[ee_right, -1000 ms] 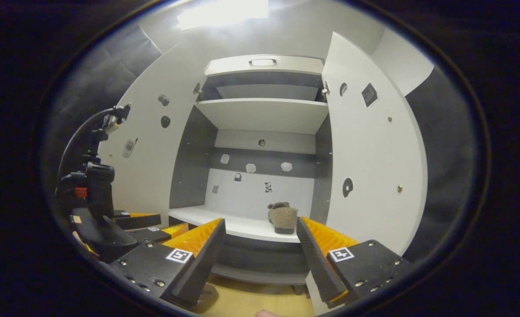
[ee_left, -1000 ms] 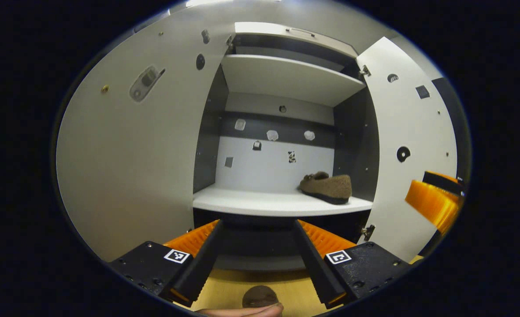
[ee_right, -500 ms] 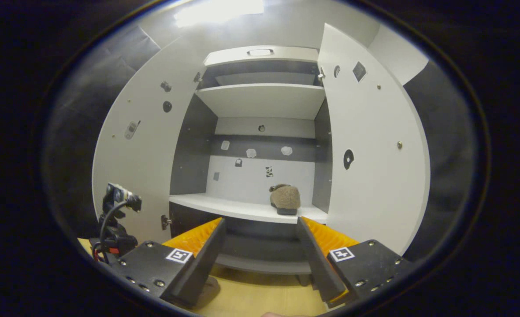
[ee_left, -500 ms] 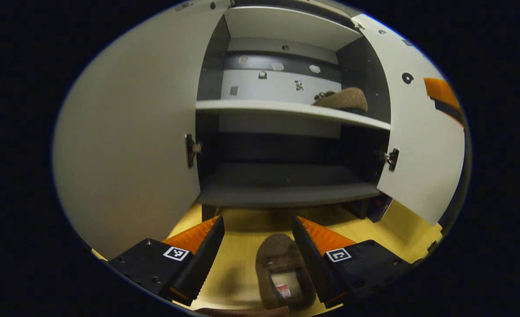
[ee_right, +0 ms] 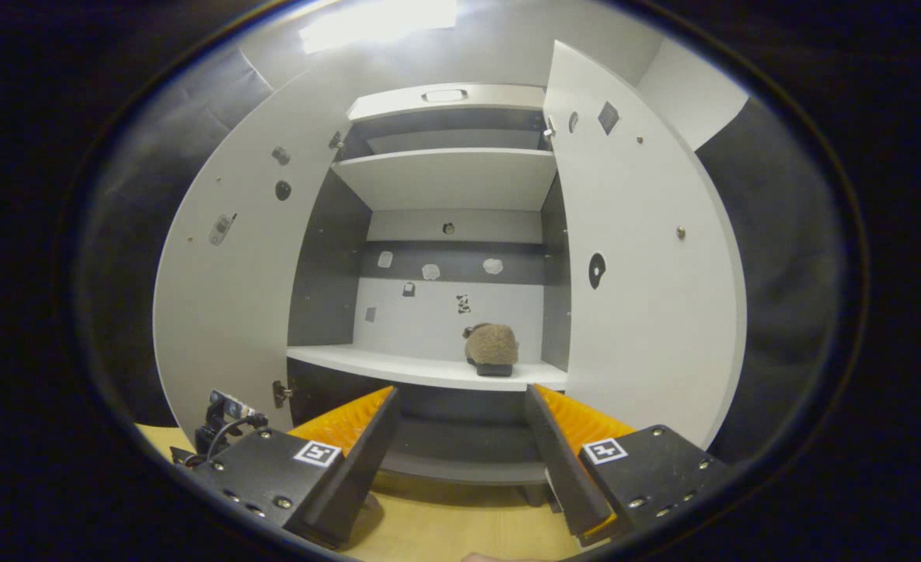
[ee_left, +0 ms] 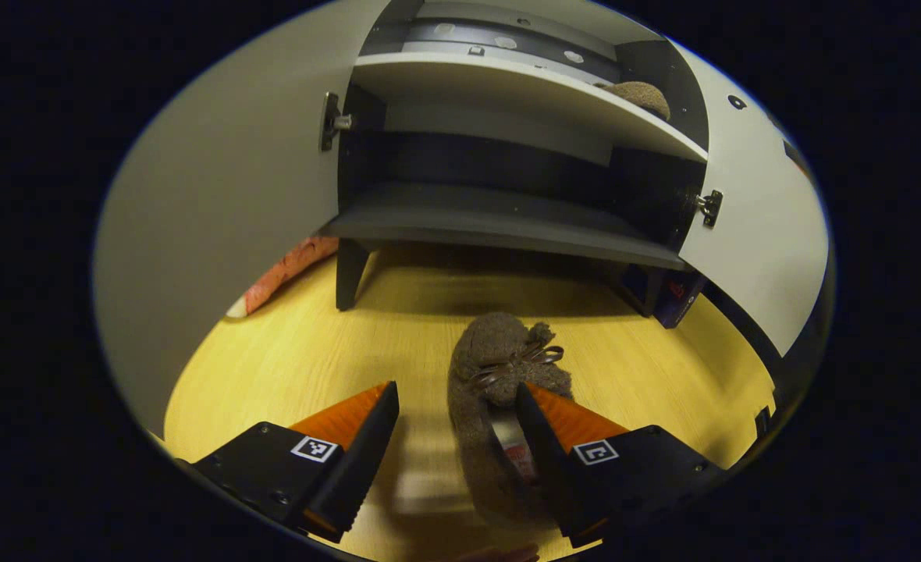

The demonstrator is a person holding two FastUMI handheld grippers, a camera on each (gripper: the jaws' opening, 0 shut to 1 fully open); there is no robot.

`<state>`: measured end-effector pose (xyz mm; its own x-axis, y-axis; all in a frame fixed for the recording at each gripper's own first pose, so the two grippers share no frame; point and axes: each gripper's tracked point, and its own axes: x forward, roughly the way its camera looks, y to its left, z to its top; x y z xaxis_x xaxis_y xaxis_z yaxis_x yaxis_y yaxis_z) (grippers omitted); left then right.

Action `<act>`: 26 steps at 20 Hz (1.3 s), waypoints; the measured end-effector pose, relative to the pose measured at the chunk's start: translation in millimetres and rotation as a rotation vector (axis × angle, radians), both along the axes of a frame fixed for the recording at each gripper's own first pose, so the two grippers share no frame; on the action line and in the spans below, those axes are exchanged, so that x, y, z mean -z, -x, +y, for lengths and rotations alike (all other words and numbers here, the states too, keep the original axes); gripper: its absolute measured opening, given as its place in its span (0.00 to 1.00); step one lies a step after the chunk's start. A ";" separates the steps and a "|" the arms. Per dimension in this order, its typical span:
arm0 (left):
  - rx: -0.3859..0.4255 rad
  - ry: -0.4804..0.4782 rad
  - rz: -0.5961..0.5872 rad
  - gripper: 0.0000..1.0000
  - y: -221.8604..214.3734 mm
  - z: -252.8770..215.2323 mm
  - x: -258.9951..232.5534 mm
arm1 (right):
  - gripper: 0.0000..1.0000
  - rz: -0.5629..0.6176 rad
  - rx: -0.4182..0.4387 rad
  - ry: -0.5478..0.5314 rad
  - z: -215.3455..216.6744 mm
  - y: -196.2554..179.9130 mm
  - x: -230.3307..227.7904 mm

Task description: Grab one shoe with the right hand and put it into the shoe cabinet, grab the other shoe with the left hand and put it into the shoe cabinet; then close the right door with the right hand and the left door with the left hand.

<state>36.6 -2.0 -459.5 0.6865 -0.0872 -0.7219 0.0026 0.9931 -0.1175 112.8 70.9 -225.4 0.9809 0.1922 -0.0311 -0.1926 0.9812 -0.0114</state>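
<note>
The second shoe (ee_left: 499, 406) lies on the floor (ee_left: 312, 351) before the shoe cabinet (ee_left: 499, 211), between your left claw's (ee_left: 456, 421) spread fingers. Your right claw (ee_right: 460, 425) gapes empty; the first shoe (ee_right: 492, 347) rests on the shelf (ee_right: 421, 368).

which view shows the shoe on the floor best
The left gripper view: the shoe on the floor lies close below the open left gripper, bow and opening plain. The right gripper view faces the cabinet shelf and the other shoe instead.
</note>
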 end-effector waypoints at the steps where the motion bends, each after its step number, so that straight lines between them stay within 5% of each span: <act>1: 0.021 -0.009 0.021 0.92 2.7 -1.1 8.0 | 0.96 0.011 0.008 0.010 -2.3 -1.6 5.4; 3: 0.059 -0.034 0.078 0.86 10.0 -2.3 25.6 | 0.97 0.027 0.018 0.029 -5.3 -1.9 15.1; 5: 0.063 0.048 0.073 0.72 4.1 -13.4 22.6 | 0.97 0.051 0.002 0.031 -1.4 0.9 26.2; 6: 0.085 0.056 0.075 0.56 4.3 -17.1 25.7 | 0.96 0.058 -0.005 0.029 -0.1 2.0 30.3; 8: 0.108 0.013 0.061 0.07 2.6 -10.7 25.4 | 0.97 0.062 -0.021 0.039 3.1 3.2 37.9; 14: 0.102 -0.045 -0.037 0.02 -5.9 -7.1 -12.6 | 0.96 0.110 0.015 0.049 -11.1 3.6 53.1; 26: 0.014 -0.121 -0.411 0.02 -68.9 0.8 -177.9 | 0.97 0.063 0.030 -0.024 -35.5 2.0 2.7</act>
